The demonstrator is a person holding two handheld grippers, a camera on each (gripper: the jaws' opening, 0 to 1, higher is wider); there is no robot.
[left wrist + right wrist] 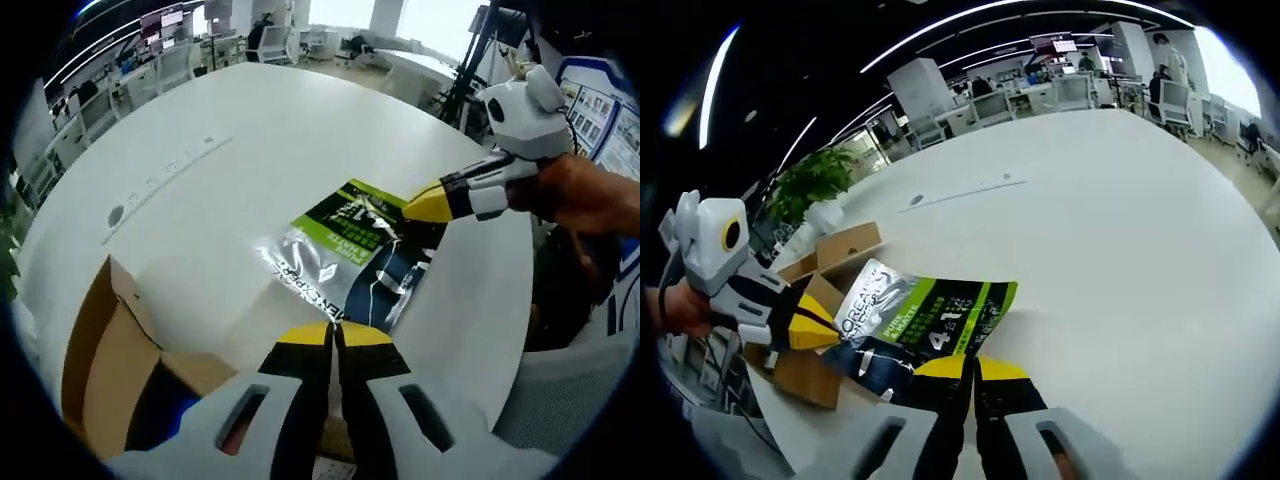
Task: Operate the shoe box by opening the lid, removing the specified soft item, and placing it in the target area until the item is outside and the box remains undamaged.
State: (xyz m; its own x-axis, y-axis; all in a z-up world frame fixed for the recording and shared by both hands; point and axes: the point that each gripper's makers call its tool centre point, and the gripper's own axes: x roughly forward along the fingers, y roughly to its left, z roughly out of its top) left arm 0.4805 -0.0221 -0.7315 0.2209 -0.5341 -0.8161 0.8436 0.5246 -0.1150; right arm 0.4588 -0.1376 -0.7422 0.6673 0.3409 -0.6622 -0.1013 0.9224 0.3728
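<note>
Lying flat on the white table (300, 150), the soft packet (350, 255) had already cleared the cardboard box (110, 360), which stood open just beside it with its flaps up. Your left gripper (335, 335) had its yellow-tipped jaws pressed together, at or just over the packet's near edge; whether they pinched any film could not be told. Your right gripper (972, 368) looked the same, jaws together at the packet's edge (contact there was equally unclear).

The packet read as light and limp, a glossy foil-and-plastic sleeve that would slip and crinkle, so you would do best to nip a sealed edge or corner rather than the slick printed face.

The left gripper view showed the box's inner wall and your hand (585, 195) on the right gripper. The right gripper view showed the box's far flap, a potted plant (815, 180) and the left gripper from its side.
</note>
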